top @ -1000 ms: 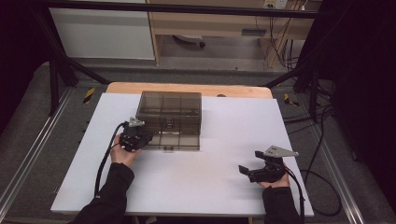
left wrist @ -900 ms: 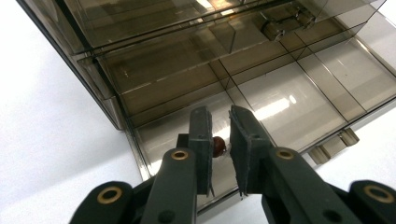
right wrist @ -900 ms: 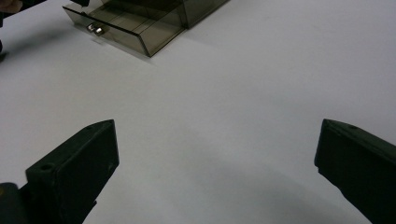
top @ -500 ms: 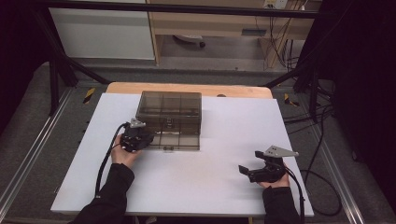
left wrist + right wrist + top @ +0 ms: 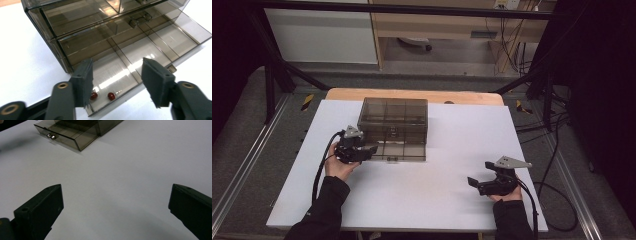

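A smoky transparent drawer box (image 5: 394,117) stands at the back middle of the white table (image 5: 447,150). Its bottom drawer (image 5: 399,151) is pulled out toward me, with a small knob (image 5: 50,136) on its front. Two small red beads (image 5: 111,96) lie in the drawer's corner compartment. My left gripper (image 5: 368,150) hovers open at the drawer's left front corner, and its jaws frame that compartment (image 5: 117,75). Nothing is held between them. My right gripper (image 5: 477,184) rests open and empty over bare table near the front right, well apart from the box.
Dividers split the drawer (image 5: 160,42) into several compartments. A wooden board edge (image 5: 412,94) shows behind the white surface. Black cables (image 5: 319,170) trail from both grippers. A metal frame and floor cables (image 5: 557,130) surround the table.
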